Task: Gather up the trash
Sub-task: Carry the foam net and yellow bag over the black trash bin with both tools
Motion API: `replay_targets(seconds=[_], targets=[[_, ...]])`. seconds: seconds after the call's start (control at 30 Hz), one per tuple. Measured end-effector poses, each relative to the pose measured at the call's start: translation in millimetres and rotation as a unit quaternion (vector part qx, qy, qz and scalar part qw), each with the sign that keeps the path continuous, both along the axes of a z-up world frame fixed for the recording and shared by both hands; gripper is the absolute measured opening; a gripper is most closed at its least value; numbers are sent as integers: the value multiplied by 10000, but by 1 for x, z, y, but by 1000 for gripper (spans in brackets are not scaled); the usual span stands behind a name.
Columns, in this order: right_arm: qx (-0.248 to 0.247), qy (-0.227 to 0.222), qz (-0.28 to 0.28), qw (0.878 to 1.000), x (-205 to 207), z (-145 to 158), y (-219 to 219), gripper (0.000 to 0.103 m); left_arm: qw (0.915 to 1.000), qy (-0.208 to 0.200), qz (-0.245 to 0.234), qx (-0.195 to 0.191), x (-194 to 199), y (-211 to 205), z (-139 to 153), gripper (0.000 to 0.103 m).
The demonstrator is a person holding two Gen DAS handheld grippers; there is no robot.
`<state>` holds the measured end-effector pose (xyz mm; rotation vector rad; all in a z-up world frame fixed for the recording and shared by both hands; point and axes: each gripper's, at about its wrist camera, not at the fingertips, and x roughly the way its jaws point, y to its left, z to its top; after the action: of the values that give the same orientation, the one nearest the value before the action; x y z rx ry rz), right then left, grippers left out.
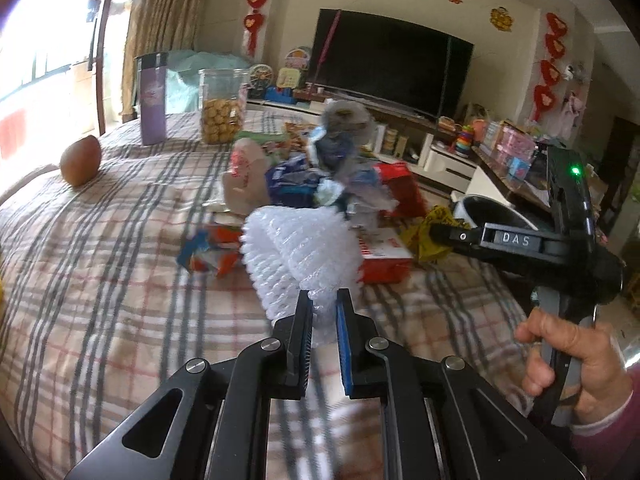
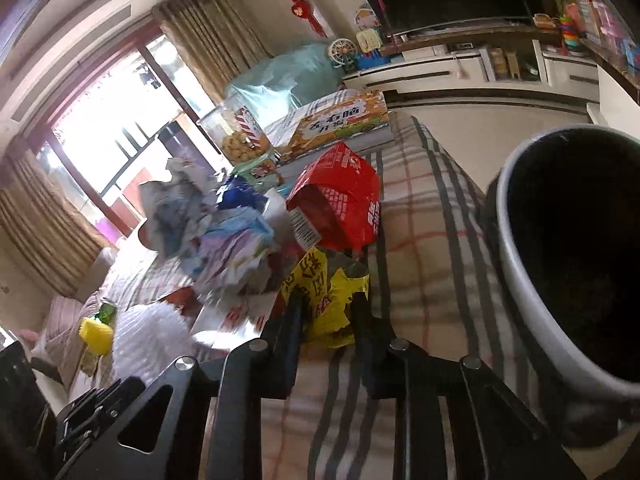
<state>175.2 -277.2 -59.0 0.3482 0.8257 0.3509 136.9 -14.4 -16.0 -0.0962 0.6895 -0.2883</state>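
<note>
Left wrist view showed the left gripper (image 1: 324,300) clamping foam netting (image 1: 296,248), the right gripper (image 2: 328,308) pinching a yellow wrapper (image 2: 320,300), most litter (image 2: 224,232) uncollected.

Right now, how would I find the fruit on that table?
Start at the plaid tablecloth and find the purple carton near the window. The fruit sits before it, apart from the wrapper heap: brown, egg-shaped, the only smooth whole thing there.

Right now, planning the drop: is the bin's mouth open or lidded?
Open: the bin shows a bare rim and dark interior, no lid.
</note>
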Motion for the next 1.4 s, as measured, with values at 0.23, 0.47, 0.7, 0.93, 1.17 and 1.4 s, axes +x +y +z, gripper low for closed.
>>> replay_targets(seconds=[0.23, 0.47, 0.7, 0.93, 1.17, 1.4], targets=[[19, -96, -99, 9999, -24, 7, -21, 24, 9995, -28, -314, -34, -5, -24, 7, 10], [40, -260, -347, 9991, -40, 21, -52, 24, 9974, -112, -710, -5, 2, -54, 14, 10], [110, -398, -640, 9971, -49, 33, -87, 24, 9922, -245, -1221, 35, 13, -87, 19, 10], [91, -455, -852, 9953, -54, 36, -110, 24, 9873, -176, -1576, 27, 41, -109, 8, 10], [51, -467, -1104, 9928, -54, 38, -137, 24, 9838, -214, -1775, 86, 69, -122, 8, 10], [-129, -396, -1244, 9914, -43, 39, -158, 24, 9823, -162, -1867, 59, 100, -146, 10, 10]])
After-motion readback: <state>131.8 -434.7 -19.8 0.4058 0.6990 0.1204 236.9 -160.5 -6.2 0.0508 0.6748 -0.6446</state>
